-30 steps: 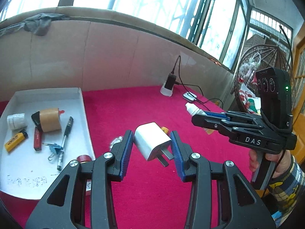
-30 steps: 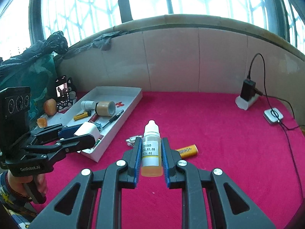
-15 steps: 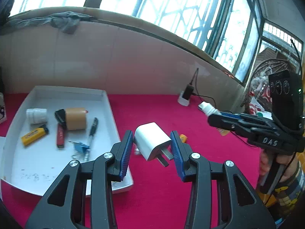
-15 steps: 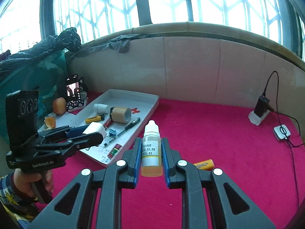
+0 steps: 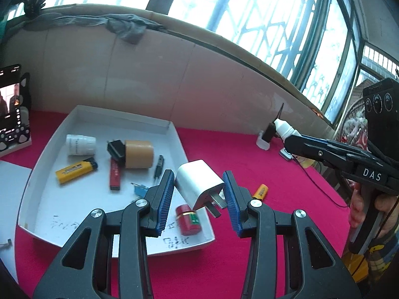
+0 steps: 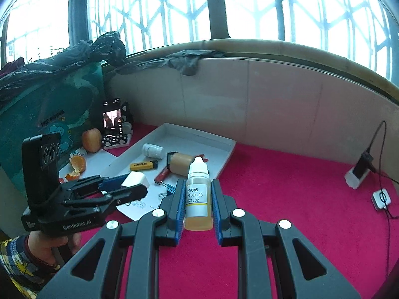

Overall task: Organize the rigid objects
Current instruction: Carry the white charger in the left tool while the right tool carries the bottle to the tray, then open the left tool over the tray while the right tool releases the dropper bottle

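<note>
**Ana:** Left gripper (image 5: 198, 199) first, in its own view: its blue pads clamp a white charger plug (image 5: 199, 185) at lower centre, tilted, prongs pointing down and to the right. Just below and left of it lies the white tray (image 5: 45, 174), holding a yellow lighter (image 5: 76, 170), a white pill bottle (image 5: 80, 145), a tape roll (image 5: 138, 154), a pen (image 5: 158, 169) and a red jar (image 5: 188, 219) near the tray's front corner.

**Ben:** And at the right edge?

**Ana:** The right gripper (image 5: 290, 138) reaches in there with its dropper bottle. A second lighter (image 5: 260, 190) lies on the red cloth (image 5: 249, 154), outside the tray.

**Ben:** Now the right wrist view.

**Ana:** Right gripper (image 6: 198, 199) pinches the dropper bottle (image 6: 198, 194) upright at centre, amber liquid inside, above the cloth and just short of the tray's near edge (image 6: 224, 160). The left gripper (image 6: 119, 186) sits at lower left, over the tray's near corner.

**Ben:** Risks?

**Ana:** I judge the plug is gripped on a slant, so it may twist out. Dropped from here, it could knock the red jar. Both grippers heading for one tray could also collide.
</note>
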`<action>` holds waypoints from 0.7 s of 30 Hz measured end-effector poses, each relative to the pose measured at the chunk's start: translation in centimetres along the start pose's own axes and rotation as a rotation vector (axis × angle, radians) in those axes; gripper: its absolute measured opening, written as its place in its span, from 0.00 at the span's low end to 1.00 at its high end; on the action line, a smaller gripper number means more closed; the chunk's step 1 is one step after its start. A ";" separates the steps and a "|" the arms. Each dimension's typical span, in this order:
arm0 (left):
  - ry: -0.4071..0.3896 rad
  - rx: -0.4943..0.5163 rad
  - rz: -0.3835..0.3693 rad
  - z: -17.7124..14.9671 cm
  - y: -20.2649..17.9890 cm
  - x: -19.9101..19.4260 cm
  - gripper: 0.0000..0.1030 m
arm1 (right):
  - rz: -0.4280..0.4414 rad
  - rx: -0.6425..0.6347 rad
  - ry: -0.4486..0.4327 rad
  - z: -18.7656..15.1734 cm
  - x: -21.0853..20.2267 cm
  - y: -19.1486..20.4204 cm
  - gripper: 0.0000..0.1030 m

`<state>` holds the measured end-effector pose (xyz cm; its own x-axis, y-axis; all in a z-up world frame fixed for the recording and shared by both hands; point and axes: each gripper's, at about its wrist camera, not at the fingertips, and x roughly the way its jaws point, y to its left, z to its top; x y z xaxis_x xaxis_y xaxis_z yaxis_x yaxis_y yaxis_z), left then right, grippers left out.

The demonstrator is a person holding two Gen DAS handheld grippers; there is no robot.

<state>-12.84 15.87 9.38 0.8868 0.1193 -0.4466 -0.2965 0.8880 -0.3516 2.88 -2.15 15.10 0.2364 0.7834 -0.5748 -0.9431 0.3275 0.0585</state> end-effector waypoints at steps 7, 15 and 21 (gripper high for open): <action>-0.007 -0.036 0.033 0.1 2.1 -0.3 0.39 | 0.044 -0.003 0.063 1.0 3.3 1.7 0.18; 0.019 -0.045 0.171 1.4 6.1 1.4 0.39 | 0.033 0.020 0.149 1.6 8.8 2.7 0.18; 0.107 -0.077 0.272 2.0 9.8 3.9 0.39 | 0.013 0.074 0.224 0.9 13.5 3.1 0.18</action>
<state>-11.56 25.94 5.88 0.7299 0.2974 -0.6155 -0.5480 0.7928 -0.2668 3.36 9.86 8.25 0.1590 0.6535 -0.7401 -0.9238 0.3628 0.1220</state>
